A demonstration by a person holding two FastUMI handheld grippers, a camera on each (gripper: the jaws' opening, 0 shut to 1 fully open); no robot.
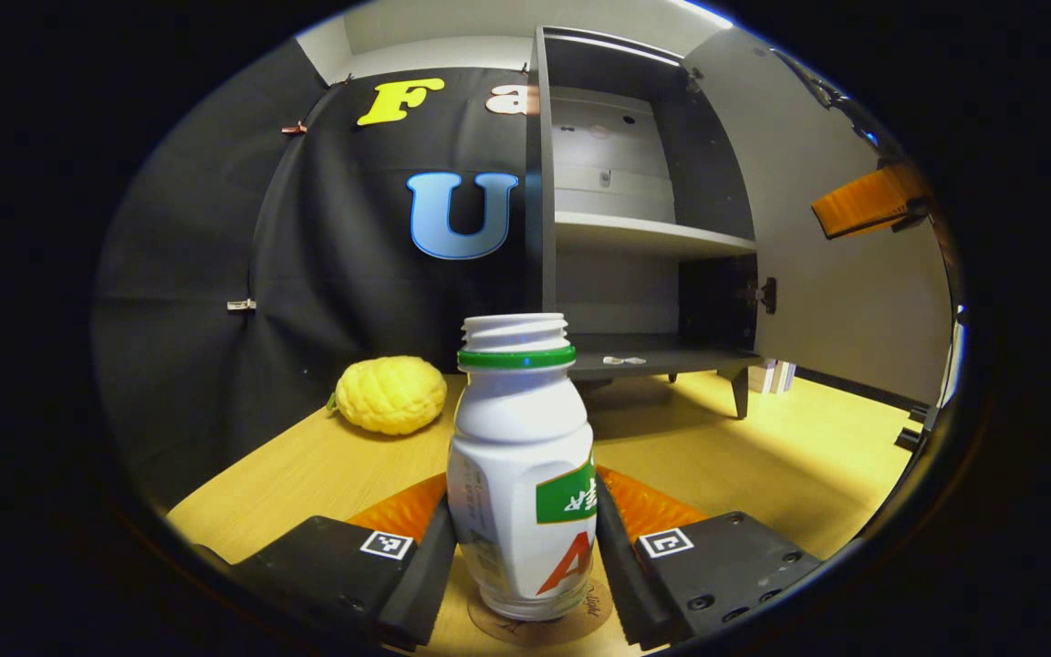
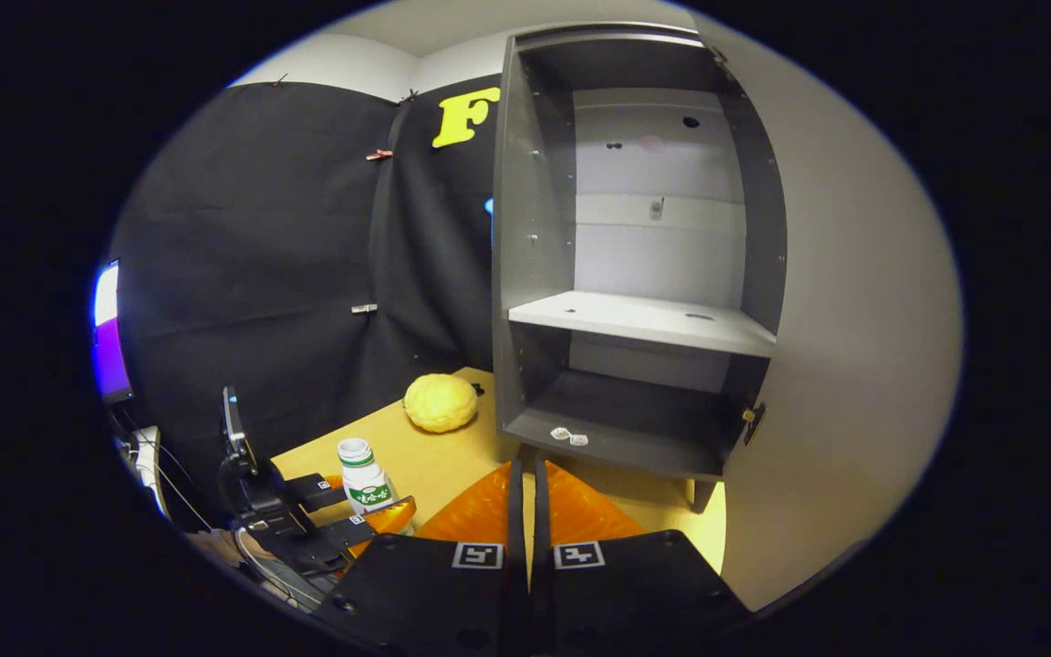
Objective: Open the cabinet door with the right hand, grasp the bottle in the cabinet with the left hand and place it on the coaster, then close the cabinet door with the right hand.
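Bottle [image 1: 523, 474] hides most of coaster [image 1: 539, 628]

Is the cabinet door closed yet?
No. In the right gripper view the cabinet stands open, its shelves showing, the door swung out to the side.

Light falls from overhead, bright on the cabinet [image 2: 635, 274] shelf and glossy on the yellow bench [image 1: 763, 447], shadow pooling under the cabinet, while both views stay sharp at centre and bend and darken hard toward their rounded edges.
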